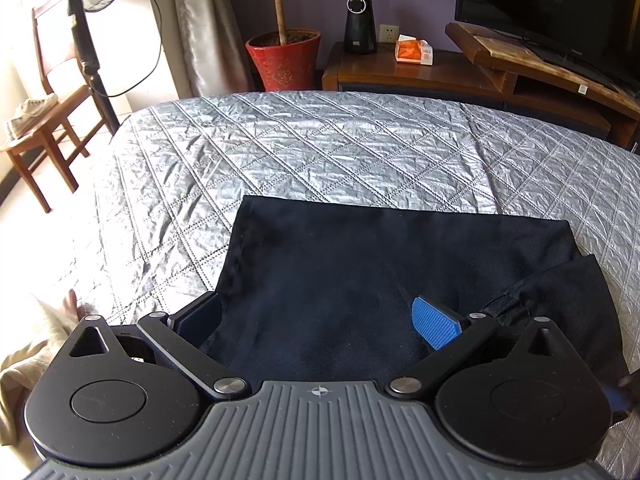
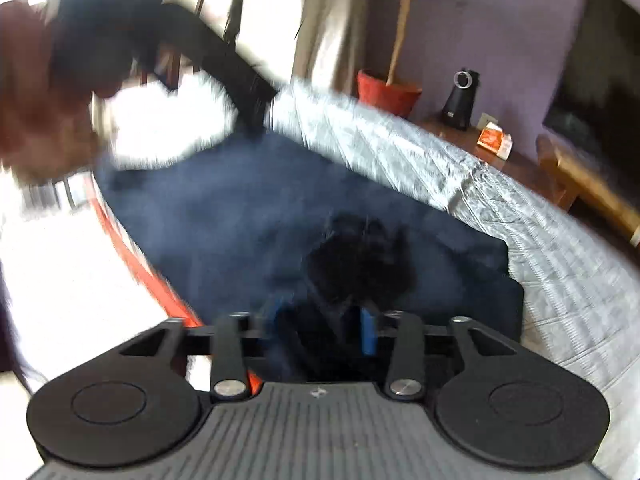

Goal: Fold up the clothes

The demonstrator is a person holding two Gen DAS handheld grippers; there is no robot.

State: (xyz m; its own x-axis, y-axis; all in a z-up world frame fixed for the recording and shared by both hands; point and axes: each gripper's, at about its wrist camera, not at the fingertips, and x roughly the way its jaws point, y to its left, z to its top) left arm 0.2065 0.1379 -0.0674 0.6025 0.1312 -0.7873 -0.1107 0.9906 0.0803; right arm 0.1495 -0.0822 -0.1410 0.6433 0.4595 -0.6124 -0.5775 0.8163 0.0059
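A dark navy garment [image 1: 360,272] lies flat on the grey quilted bedspread [image 1: 280,148], with a folded flap on its right side [image 1: 560,300]. My left gripper [image 1: 316,320] hovers over its near edge, open wide, with cloth lying under and between the fingers [image 1: 434,322] but not pinched. The right wrist view is motion-blurred. There my right gripper [image 2: 322,326] is shut on a bunched lump of the same garment [image 2: 360,256], which rises between the blue pads [image 2: 368,332]. A person's hand [image 2: 36,112] holding the left gripper shows at the upper left.
Beyond the bed's far edge stand a red plant pot [image 1: 284,60], a wooden cabinet [image 1: 400,72] with a black speaker [image 1: 358,20] and an orange box [image 1: 414,52], and a TV [image 1: 560,12]. A wooden chair [image 1: 44,120] and a fan stand [image 1: 86,40] are at the left.
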